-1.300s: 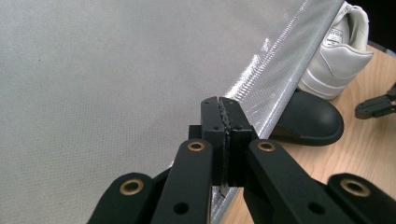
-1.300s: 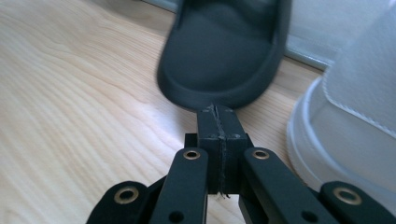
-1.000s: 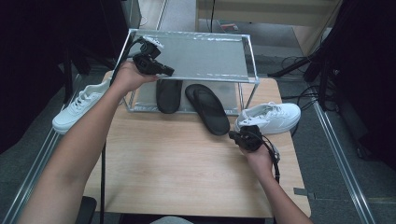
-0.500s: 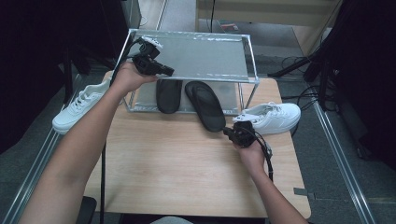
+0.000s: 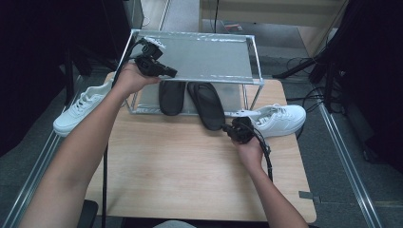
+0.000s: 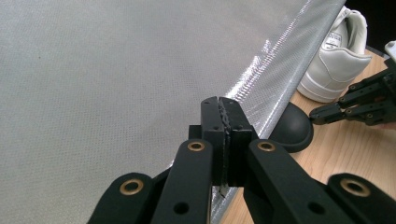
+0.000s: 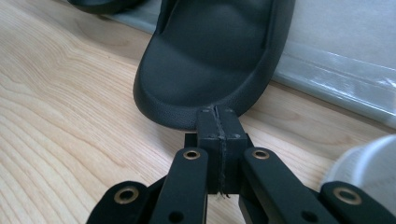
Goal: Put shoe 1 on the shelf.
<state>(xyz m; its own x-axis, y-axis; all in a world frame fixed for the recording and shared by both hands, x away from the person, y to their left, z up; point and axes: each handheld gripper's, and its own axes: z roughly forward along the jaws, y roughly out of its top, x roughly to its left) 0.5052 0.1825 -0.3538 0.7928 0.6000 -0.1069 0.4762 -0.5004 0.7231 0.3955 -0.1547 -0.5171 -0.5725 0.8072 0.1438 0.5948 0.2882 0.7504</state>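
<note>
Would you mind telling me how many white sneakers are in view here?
2. One white sneaker lies off the table's left edge, beside the rack. The other white sneaker sits on the table's right side, next to the right gripper. More could be hidden.

black slipper [image 7: 205, 70], white sneaker [image 5: 278, 118], pale wood-grain table [image 5: 166, 161], silver rack [image 5: 199, 57]
</note>
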